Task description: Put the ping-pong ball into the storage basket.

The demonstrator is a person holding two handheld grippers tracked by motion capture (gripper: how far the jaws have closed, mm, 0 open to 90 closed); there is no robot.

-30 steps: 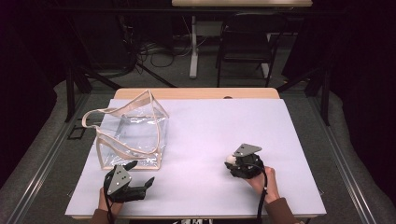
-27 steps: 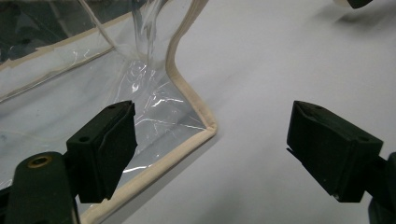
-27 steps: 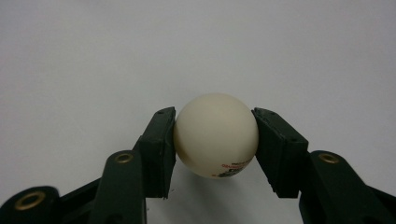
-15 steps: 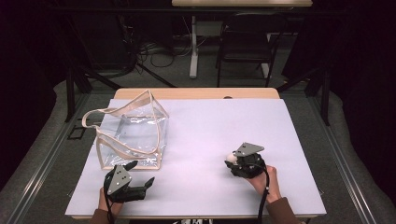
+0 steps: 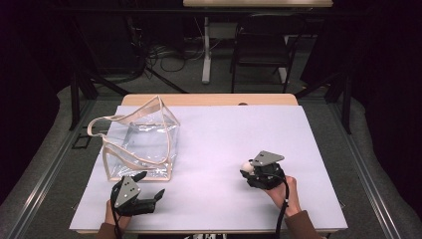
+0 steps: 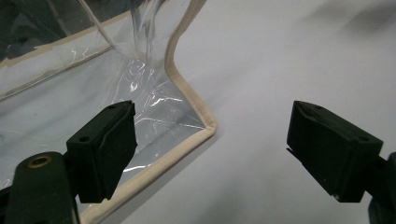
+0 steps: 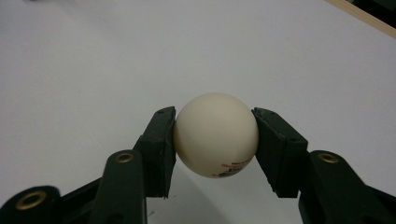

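A matte white table (image 5: 214, 149) in a dark room, with two hand-held grippers and a clear tote bag.

Nearest the person, the left gripper (image 6: 210, 154) rests low at the table's near left edge, its blocky black jaws spread wide with nothing between them; just ahead lies the rounded, cream-piped bottom corner of the clear plastic tote bag (image 5: 142, 142), its glossy, creased vinyl catching highlights. To the right, the right gripper (image 7: 215, 140) is clenched on a smooth, cream-white ping-pong ball (image 7: 215, 134), one pad pressing each side; small red and black print near the ball's underside is too blurred to read. From above, the ball (image 5: 246, 166) peeks out beside the grey plate. The bag stands upright, its looped handles sagging. Beyond the table, a chair and cables fade into shadow.
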